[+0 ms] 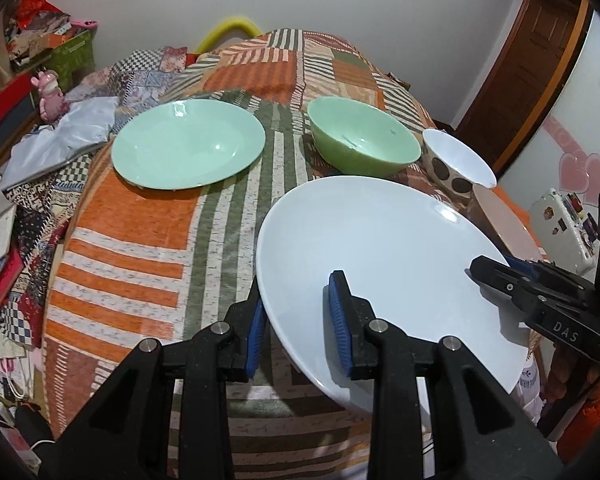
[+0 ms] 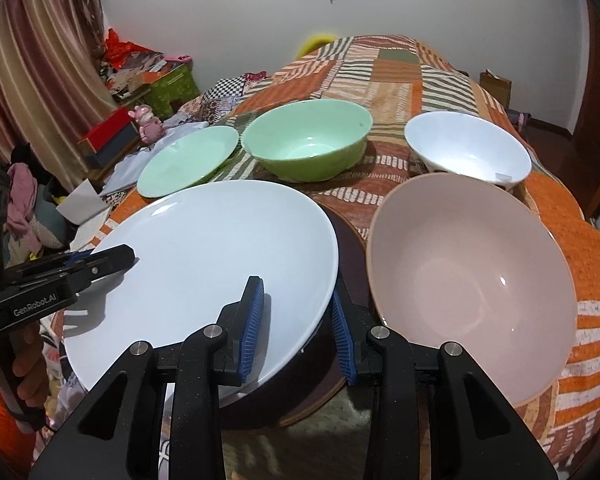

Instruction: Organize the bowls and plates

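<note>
My left claw (image 1: 300,324) grips the near-left rim of the white plate (image 1: 384,252), one finger above, one below; my right claw (image 2: 298,326) clamps its opposite rim the same way. The plate hangs tilted between them over the quilt-covered tabletop (image 1: 140,240). Beyond sit a green plate (image 1: 188,144), green bowl (image 1: 364,136), white bowl (image 2: 468,152) and pink bowl (image 2: 472,276).

A large glossy white round plate (image 1: 384,264) tilts above the patchwork-covered table, its rim clamped on two sides. Behind it rest a flat mint-green plate (image 1: 188,144) and a deep green bowl (image 1: 364,136), with a white spotted bowl (image 1: 456,162) and a pale pink bowl (image 2: 468,276) alongside.
</note>
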Demonstrator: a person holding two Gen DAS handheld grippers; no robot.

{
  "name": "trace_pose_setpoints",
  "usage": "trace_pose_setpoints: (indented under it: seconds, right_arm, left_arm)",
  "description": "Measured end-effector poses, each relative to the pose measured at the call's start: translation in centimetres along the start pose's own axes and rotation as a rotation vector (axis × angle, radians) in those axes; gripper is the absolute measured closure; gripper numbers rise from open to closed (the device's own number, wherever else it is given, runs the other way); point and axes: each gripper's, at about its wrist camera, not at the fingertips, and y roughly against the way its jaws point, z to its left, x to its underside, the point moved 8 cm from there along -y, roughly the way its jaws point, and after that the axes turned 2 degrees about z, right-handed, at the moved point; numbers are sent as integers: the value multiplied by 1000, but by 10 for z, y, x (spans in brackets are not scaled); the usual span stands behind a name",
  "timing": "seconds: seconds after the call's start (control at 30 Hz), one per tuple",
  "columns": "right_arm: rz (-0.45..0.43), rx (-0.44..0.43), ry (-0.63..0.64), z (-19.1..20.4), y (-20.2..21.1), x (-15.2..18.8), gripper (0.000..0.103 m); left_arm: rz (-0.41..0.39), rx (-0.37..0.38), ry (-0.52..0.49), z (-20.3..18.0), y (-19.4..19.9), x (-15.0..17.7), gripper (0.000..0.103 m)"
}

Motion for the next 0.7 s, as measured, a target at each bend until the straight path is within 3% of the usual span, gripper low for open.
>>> trace_pose_setpoints:
  seconds: [0.7]
  right_arm:
    - [10,96,18,2,-5,4,72]
  left_arm:
    - [50,37,55,8,-26,4,72]
